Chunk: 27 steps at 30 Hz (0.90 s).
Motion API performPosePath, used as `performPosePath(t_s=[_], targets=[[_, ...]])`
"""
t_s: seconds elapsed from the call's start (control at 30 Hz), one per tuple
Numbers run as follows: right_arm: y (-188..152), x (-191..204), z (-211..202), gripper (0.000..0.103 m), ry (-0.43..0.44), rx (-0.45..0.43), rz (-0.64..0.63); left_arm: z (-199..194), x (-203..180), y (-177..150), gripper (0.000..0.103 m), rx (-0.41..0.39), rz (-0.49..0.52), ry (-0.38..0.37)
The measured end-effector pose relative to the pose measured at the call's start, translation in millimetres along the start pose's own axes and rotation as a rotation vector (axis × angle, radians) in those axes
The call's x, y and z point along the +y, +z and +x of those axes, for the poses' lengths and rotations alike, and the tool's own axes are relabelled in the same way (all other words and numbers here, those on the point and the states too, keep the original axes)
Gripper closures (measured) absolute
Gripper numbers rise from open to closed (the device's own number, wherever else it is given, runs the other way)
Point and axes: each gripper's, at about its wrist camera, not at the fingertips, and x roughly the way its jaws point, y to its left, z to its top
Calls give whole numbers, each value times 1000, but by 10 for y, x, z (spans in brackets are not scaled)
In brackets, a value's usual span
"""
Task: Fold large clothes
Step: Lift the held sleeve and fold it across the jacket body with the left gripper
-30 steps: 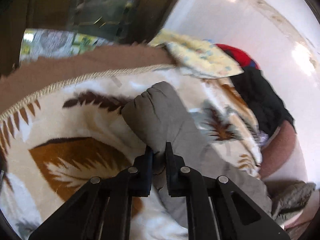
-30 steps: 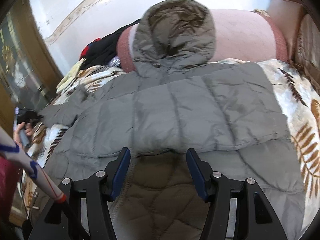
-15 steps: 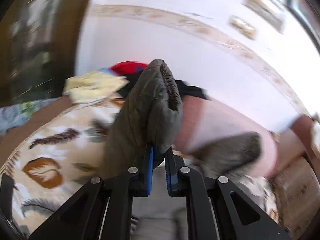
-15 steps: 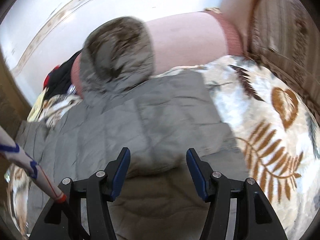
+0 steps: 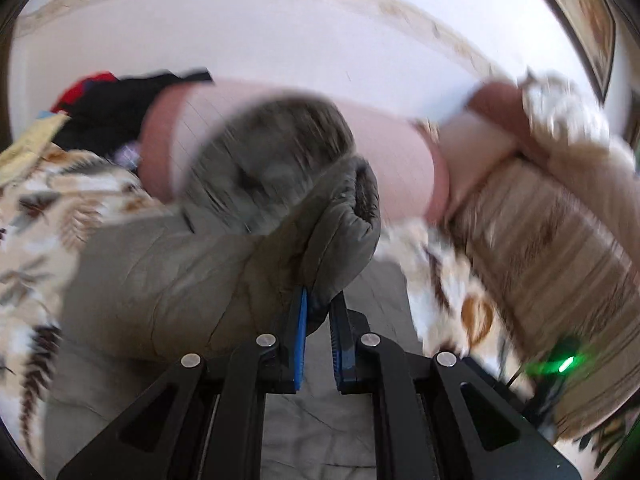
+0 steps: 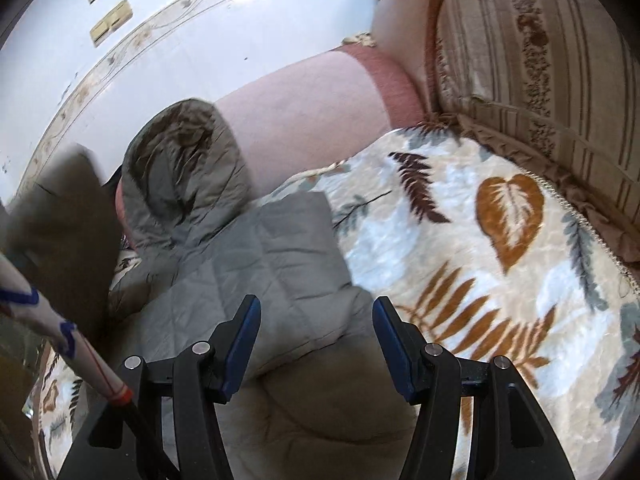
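Observation:
A grey-green quilted hooded jacket [image 6: 272, 264] lies on a leaf-patterned blanket [image 6: 480, 272], its hood [image 6: 180, 176] resting against a pink bolster [image 6: 304, 104]. My left gripper [image 5: 318, 312] is shut on the jacket's sleeve cuff [image 5: 344, 232], holding it lifted above the jacket's body [image 5: 168, 280]; the hood [image 5: 272, 164] is blurred behind it. In the right wrist view the lifted sleeve [image 6: 60, 216] appears blurred at the left. My right gripper [image 6: 316, 340] hovers open over the jacket's folded right edge, nothing between its fingers.
A striped beige cushion [image 6: 540, 60] lines the right side behind the blanket. Dark and red clothes [image 5: 120, 108] are piled at the far left by the white wall [image 5: 280, 40]. A white stick with blue marks [image 6: 60, 336] crosses the lower left of the right wrist view.
My left gripper has carried the sleeve cuff up off the blanket and across to the right over the jacket. My right gripper has swung rightward toward the jacket's right edge, still open.

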Motion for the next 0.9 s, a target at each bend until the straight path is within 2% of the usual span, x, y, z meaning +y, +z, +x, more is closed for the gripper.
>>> performPosePath(t_s=[0.2, 0.3, 0.33, 0.4, 0.43, 0.53, 0.63, 0.8, 0.9], targets=[[26, -97, -13, 40, 1, -4, 28, 714, -154, -638, 92, 146, 49, 58], [28, -98, -20, 40, 6, -2, 21, 865, -156, -892, 86, 217, 96, 96], [33, -98, -36, 40, 0, -12, 19, 819, -158, -935, 83, 211, 113, 87], [47, -108, -65, 40, -4, -25, 26, 736, -213, -981, 62, 191, 141, 81], [49, -107, -73, 40, -4, -29, 29, 623, -221, -988, 58, 167, 155, 77], [45, -58, -115, 40, 4, -51, 19, 271, -140, -969, 56, 99, 184, 65], [27, 64, -172, 40, 50, -84, -20, 18, 155, -870, 55, 54, 154, 107], [-66, 415, -154, 40, 175, -62, -129, -68, 932, -640, 55, 34, 68, 301], [-153, 635, -80, 42, 195, -45, -215, 12, 1371, -492, 55, 28, 15, 416]])
